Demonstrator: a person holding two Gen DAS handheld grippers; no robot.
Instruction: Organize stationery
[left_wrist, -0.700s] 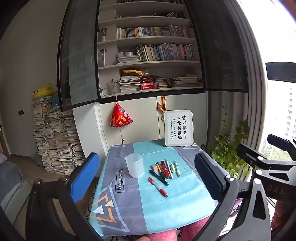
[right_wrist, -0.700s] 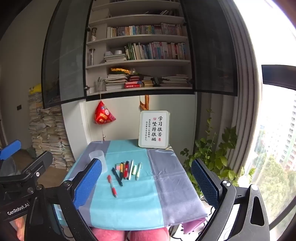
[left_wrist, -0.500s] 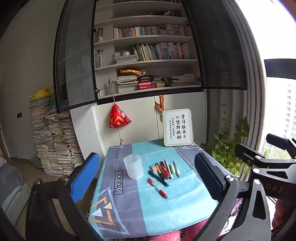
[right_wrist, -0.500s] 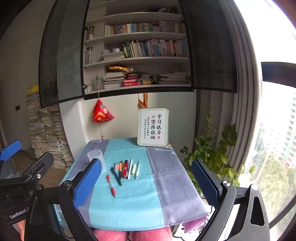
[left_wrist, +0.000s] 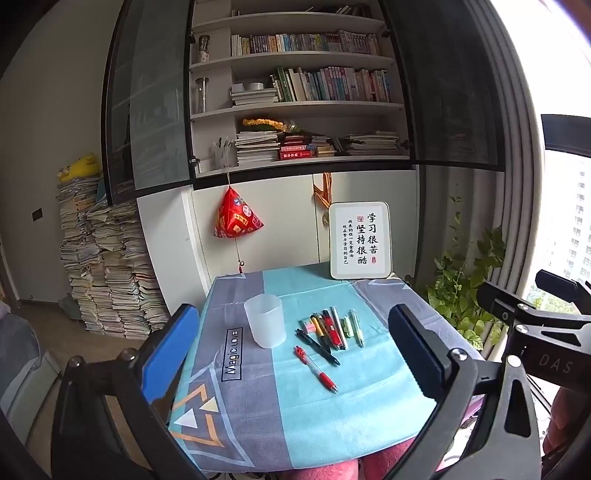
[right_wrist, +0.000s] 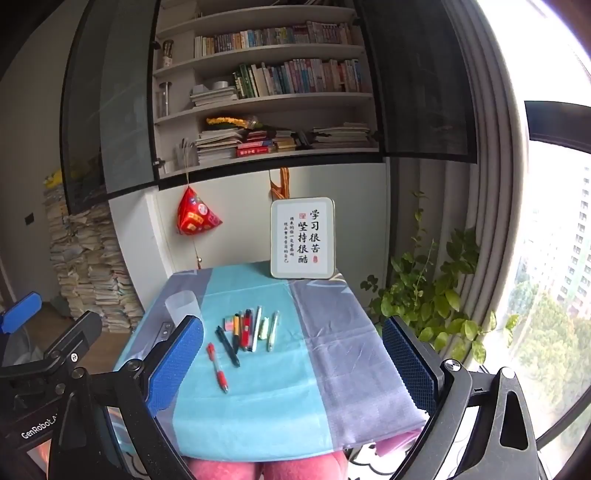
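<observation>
Both claws hang wide apart and empty, left gripper (left_wrist: 295, 354) and right gripper (right_wrist: 295, 365) held back off the near edge of the table (left_wrist: 332, 424), likely to take in the whole spread first. Pens (left_wrist: 332, 328) lie side by side mid-cloth, one red pen (left_wrist: 316, 369) loose nearer the claws, a frosted cup (left_wrist: 264, 320) upright just left, presumably their home. Everything sits well ahead, nothing touched yet.

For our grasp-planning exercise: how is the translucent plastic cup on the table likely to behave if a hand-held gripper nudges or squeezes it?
The translucent cup looks empty and thin-walled, so it is probably light and would slide or tip from a nudge. Standing upright on the soft tablecloth, it may catch and tip rather than glide. Its walls may flex under a hard squeeze.
</observation>
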